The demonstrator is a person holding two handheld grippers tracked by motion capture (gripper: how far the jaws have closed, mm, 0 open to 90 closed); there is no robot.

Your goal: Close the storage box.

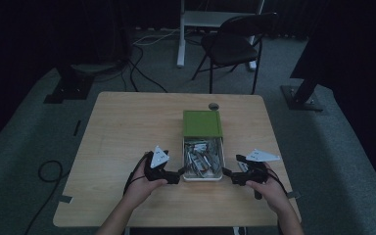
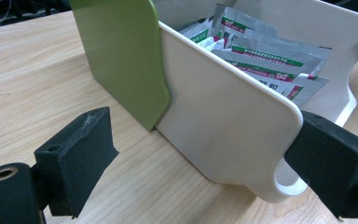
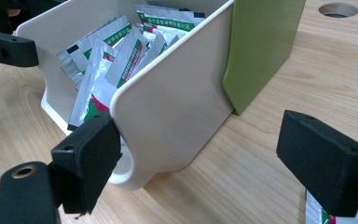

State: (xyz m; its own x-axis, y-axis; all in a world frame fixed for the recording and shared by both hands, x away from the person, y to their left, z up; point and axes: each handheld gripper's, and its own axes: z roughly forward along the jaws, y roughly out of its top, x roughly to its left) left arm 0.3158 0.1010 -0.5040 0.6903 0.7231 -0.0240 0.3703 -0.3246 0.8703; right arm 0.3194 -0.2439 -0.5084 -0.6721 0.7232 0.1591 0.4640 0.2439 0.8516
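From the high view, a white plastic drawer full of silver foil sachets (image 1: 203, 160) stood pulled out of its green box sleeve (image 1: 202, 123), near the desk's front edge and right of its middle. The left gripper (image 1: 180, 172) sat at the drawer's front left corner and the right gripper (image 1: 226, 173) at its front right corner — both with jaws spread, holding nothing.

In the left gripper view, one black pad (image 2: 77, 158) stood clear of the white side wall (image 2: 223, 116), while the other pad (image 2: 335, 163) lay close against the rounded front corner; whether it touched was hard to tell. The sachets' print (image 2: 265, 58) was too small to read.

In the right gripper view, the near pad (image 3: 88, 158) met the drawer's front corner (image 3: 130, 154) and the far pad (image 3: 324, 156) hung over bare wood. A sachet (image 3: 318, 212) at the bottom edge was cut off.

The step looked like bracing the drawer from both sides; next, each gripper would need to close on a wall or push it squarely toward the sleeve.
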